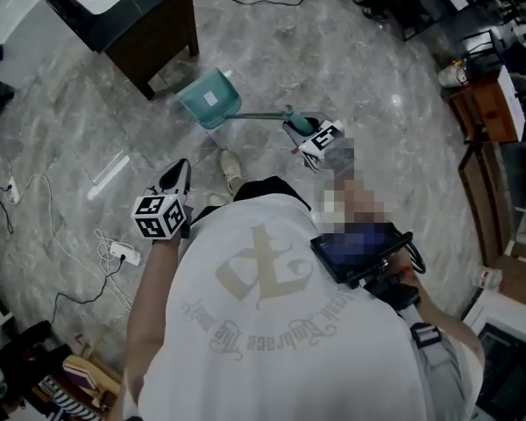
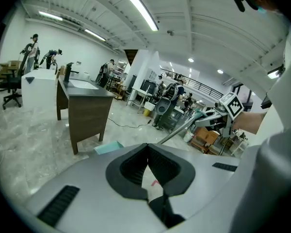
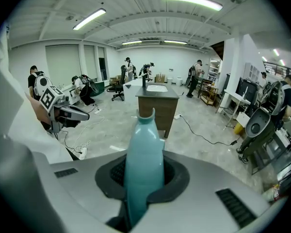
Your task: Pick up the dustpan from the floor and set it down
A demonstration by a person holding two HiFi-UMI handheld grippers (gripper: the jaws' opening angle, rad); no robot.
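Note:
The teal dustpan point(image 1: 210, 99) hangs tilted above the marble floor, its long grey rod point(image 1: 261, 115) running right to a teal handle. My right gripper point(image 1: 293, 130) is shut on that handle point(image 3: 144, 154), which fills the space between the pads in the right gripper view. My left gripper point(image 1: 177, 174) is lower left of the pan, apart from it, with its jaws shut and nothing between them point(image 2: 148, 152). In the left gripper view a corner of the pan point(image 2: 108, 147) and the rod point(image 2: 177, 129) show beyond the jaws, with the right gripper point(image 2: 218, 116) at the rod's end.
A dark wooden cabinet point(image 1: 145, 29) with a white top stands just behind the dustpan. Cables and a power strip point(image 1: 123, 253) lie on the floor at left, beside a white strip point(image 1: 110, 175). Wooden furniture point(image 1: 486, 103) lines the right side. My shoe point(image 1: 231, 169) is below the pan.

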